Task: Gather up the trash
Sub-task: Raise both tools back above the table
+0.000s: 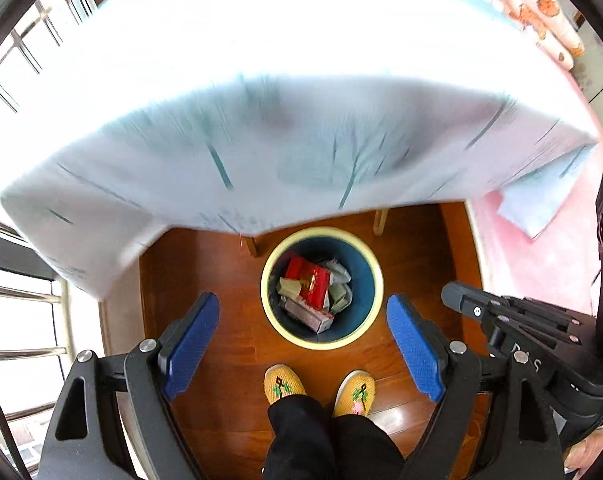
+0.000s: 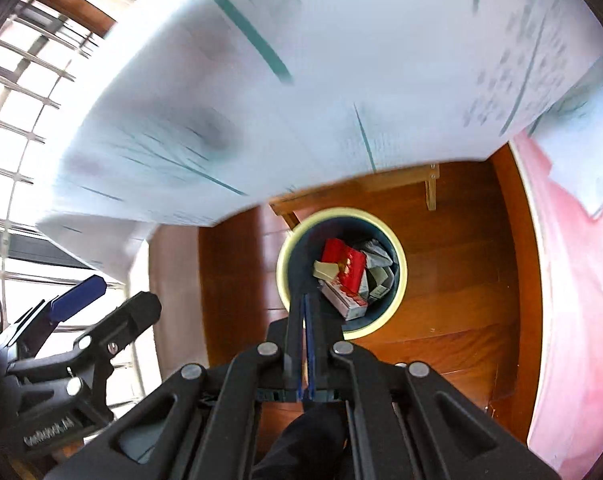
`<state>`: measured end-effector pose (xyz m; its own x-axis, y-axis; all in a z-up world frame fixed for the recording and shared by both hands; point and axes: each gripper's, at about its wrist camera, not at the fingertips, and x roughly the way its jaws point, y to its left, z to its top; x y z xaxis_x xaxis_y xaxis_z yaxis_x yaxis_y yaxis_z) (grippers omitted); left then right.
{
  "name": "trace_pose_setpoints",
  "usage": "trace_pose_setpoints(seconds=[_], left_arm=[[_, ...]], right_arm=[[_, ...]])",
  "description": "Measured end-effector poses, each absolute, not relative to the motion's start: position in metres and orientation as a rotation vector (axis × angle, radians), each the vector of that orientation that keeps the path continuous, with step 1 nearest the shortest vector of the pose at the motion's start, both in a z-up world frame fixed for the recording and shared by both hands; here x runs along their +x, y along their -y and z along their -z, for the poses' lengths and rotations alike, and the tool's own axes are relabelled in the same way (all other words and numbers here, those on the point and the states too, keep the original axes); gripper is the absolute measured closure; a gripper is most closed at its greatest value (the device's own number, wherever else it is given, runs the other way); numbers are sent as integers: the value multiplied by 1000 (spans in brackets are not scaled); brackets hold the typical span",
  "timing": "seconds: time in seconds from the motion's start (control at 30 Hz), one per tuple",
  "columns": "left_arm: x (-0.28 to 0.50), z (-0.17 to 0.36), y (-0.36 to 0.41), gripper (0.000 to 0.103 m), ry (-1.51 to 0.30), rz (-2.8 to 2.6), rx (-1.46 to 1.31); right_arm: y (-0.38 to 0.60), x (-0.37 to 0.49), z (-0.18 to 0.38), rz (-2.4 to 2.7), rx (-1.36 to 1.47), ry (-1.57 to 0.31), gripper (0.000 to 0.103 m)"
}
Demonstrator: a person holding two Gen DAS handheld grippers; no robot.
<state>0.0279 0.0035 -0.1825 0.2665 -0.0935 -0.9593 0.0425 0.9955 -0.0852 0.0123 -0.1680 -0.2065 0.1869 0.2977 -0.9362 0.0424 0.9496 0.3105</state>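
Both my wrist cameras look steeply down from well above the floor, sharing the bin point(image 1: 321, 288) point(image 2: 339, 274) by the table's edge point(image 1: 261, 184) point(image 2: 261, 152)

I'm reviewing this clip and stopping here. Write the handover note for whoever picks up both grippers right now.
Left gripper: open, nothing between its fingers.
Right gripper: shut, holding nothing that I can see.
Both point down over the bin on the wood floor, beside the cloth-covered table.
Done: red boxes and crumpled wrappers are already in the bin.
Left: the tabletop is blurred and washed out, so check it and the floor for further trash; none shows on the visible floor.
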Motion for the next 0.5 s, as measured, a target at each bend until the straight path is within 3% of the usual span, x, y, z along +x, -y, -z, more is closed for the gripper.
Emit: trace_pose_setpoints(seconds=[0.5], left_arm=[[57,16,-32,18,-1050,179,-45]], right_arm=[[147,13,38,-208,260,-1136,102]])
